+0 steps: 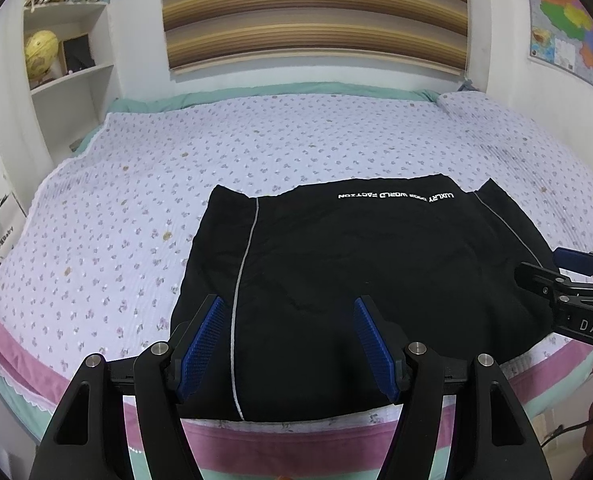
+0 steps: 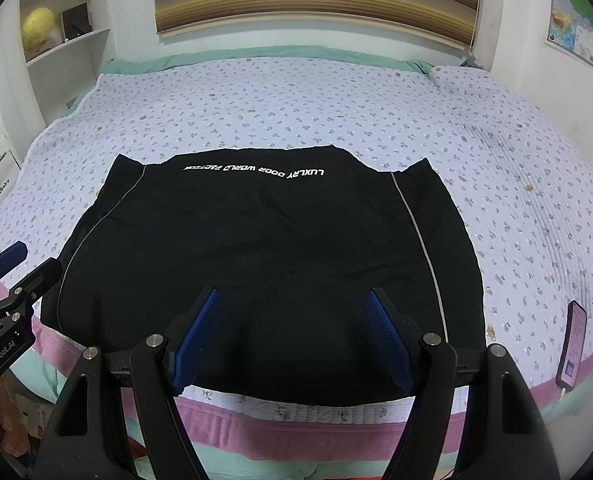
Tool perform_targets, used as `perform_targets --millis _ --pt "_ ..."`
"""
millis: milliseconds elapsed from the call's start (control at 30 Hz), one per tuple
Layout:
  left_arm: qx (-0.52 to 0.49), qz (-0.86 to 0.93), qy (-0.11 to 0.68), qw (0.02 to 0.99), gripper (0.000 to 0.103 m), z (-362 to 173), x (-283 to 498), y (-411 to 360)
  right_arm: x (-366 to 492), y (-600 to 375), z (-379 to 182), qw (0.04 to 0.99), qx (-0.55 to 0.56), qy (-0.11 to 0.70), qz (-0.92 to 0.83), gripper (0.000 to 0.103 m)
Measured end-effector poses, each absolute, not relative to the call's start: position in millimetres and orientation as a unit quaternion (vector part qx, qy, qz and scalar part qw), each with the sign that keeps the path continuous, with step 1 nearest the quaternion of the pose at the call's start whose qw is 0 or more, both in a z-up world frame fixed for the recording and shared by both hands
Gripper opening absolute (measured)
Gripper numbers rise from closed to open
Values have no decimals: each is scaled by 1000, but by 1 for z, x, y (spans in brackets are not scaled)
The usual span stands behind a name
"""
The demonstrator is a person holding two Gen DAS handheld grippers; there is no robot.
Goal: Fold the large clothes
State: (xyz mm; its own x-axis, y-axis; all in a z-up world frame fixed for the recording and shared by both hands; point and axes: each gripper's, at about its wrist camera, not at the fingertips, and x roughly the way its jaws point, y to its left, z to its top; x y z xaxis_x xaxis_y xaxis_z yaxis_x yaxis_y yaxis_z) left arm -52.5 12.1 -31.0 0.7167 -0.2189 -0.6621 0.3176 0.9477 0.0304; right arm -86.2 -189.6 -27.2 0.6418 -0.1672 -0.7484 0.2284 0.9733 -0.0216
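Observation:
A black garment [image 1: 356, 280] with white lettering and thin grey piping lies folded flat on the bed, near its front edge; it also shows in the right wrist view [image 2: 256, 248]. My left gripper [image 1: 288, 312] is open and empty, hovering over the garment's near left part. My right gripper [image 2: 292, 304] is open and empty over the garment's near middle. The right gripper shows at the right edge of the left wrist view [image 1: 568, 280]. The left gripper shows at the left edge of the right wrist view [image 2: 12, 276].
The bed [image 1: 136, 200] has a floral quilt with a pink border. A phone [image 2: 572, 348] lies at the bed's front right edge. A shelf [image 1: 68, 40] with books and a globe stands at the back left. A wall map [image 1: 568, 20] hangs at the right.

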Motion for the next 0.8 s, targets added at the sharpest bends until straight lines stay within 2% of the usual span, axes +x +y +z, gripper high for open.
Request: perform_targets --millis 800 --pt "81 -128 353 923 69 -37 -37 9 -75 -193 -37 900 42 420 -107 77"
